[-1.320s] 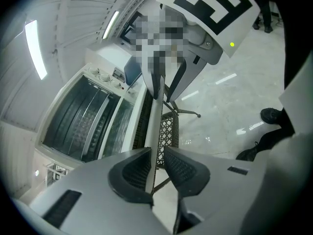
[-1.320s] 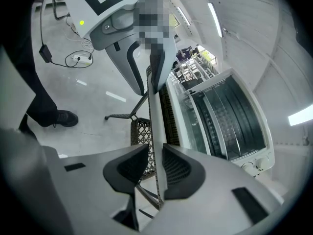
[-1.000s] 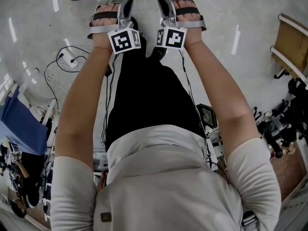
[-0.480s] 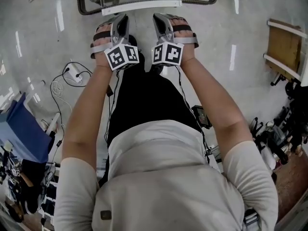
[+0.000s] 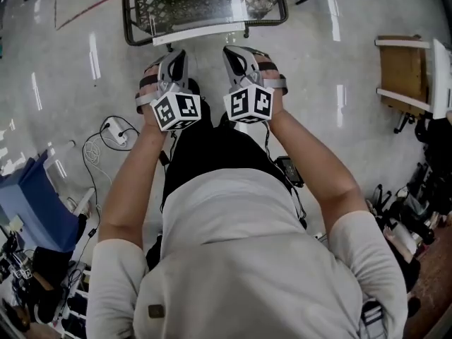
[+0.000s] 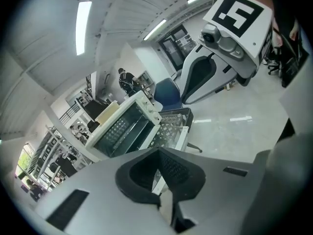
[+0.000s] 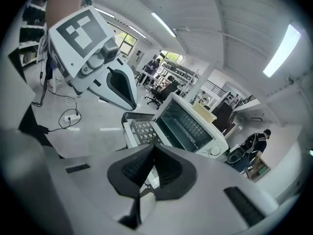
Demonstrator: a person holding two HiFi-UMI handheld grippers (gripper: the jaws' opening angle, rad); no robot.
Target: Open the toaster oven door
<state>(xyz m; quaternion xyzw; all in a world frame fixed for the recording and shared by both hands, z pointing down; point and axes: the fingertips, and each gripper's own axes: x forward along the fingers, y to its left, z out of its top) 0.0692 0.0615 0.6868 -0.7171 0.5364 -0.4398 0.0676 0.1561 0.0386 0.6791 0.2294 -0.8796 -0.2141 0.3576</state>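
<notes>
Both tools, the left tool and right tool, have just clenched shut on nothing near the toaster oven door, which already lies dropped open, so I reckon the job is done and would hold them clear without nudging it.

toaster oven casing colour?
Off-white, cream-tinted toaster oven casing with a dark interior; it shows best in the right gripper view.

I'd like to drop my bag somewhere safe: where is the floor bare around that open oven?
The floor is bare left of the open oven door, beyond the power strip, and right of it, up to the wooden shelf. Crowded: cables and blue cover lower left, gear lower right.
</notes>
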